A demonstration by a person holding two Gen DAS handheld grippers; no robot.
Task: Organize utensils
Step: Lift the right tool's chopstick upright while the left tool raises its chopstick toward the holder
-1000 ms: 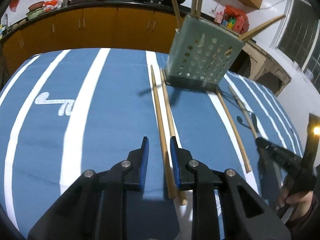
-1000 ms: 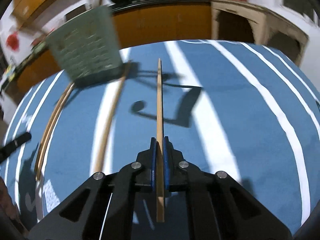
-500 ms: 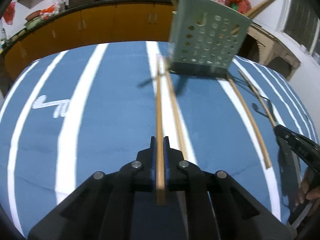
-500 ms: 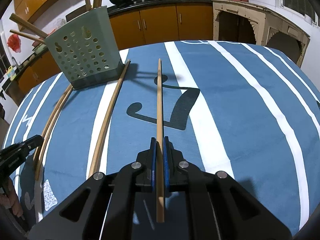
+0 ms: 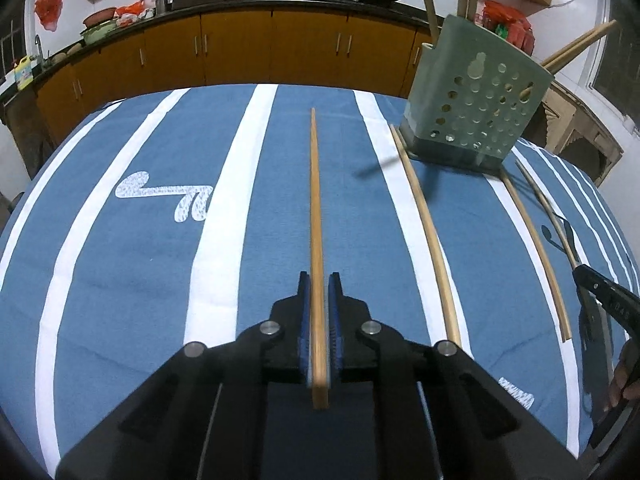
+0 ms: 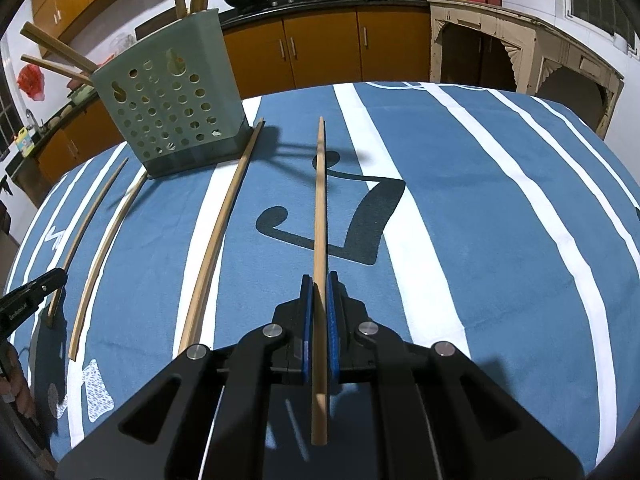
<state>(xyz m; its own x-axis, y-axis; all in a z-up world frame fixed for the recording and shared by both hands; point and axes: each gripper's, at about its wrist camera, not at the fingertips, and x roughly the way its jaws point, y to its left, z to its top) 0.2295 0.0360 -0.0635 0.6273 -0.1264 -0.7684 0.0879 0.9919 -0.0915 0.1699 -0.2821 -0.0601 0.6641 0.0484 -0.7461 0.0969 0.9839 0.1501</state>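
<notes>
My left gripper grips a wooden chopstick between its blue pads, pointing forward over the blue striped cloth; the jaws are opening slightly with the stick still between them. My right gripper is shut on another chopstick, held the same way. The pale green perforated utensil holder stands at the far right in the left wrist view and at the far left in the right wrist view, with several chopsticks sticking out of it. Loose chopsticks lie on the cloth between the grippers.
The table cloth drops off at the far edge, with orange kitchen cabinets behind it. The right gripper's tip and a hand show at the right edge of the left view. Two loose chopsticks lie left of my right gripper.
The left gripper shut on one of two chopsticks lying side by side, then carried it to the left, away from its neighbour and the holder. The right gripper kept its chopstick and stayed put.
</notes>
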